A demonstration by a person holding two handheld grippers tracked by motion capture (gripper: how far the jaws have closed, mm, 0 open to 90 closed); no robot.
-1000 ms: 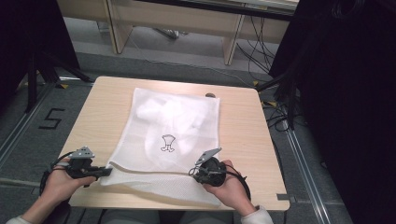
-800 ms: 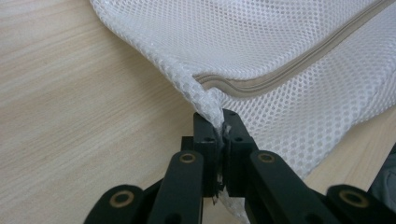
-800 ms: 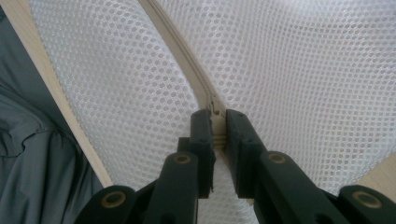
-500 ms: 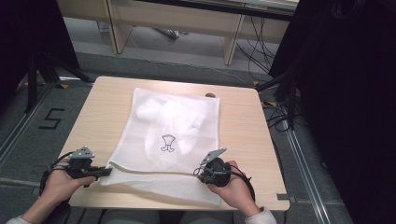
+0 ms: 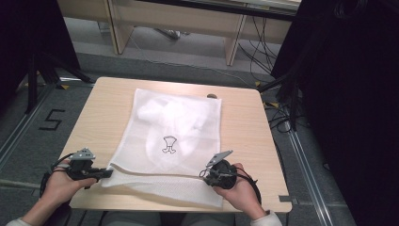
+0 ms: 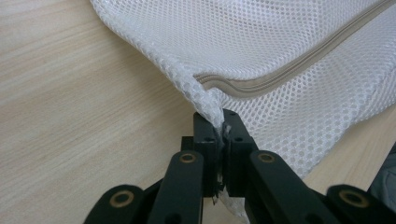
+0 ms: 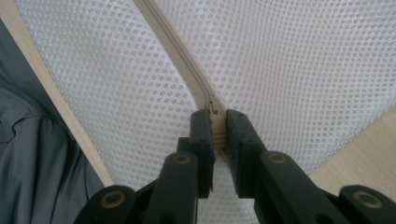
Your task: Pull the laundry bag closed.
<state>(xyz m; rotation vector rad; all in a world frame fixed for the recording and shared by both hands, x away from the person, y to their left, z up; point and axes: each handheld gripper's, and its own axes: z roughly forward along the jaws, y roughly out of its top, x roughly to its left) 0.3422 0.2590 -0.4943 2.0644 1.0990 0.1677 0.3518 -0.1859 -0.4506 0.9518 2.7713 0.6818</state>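
Note:
A white mesh laundry bag (image 5: 179,122) lies flat on the wooden table (image 5: 244,127), with pale cloth inside it and a small black print (image 5: 169,144) on top. A beige zip (image 6: 299,65) runs along its near end. My left gripper (image 5: 107,173) is at the bag's near left corner and is shut on a pinch of mesh (image 6: 221,122) where the zip ends. My right gripper (image 5: 205,173) sits at the near right part of the bag. In the right gripper view its jaws (image 7: 215,117) are closed on the zip (image 7: 177,56), with the small pull between the pads.
The table's near edge (image 5: 179,208) lies just behind both hands. A small dark object (image 5: 212,96) rests by the bag's far right corner. Cables (image 5: 277,113) trail on the floor to the right, and wooden desk legs (image 5: 233,44) stand beyond the table.
My right gripper has edged slightly to the right along the bag's near end. The left gripper and the bag's corner have kept still.

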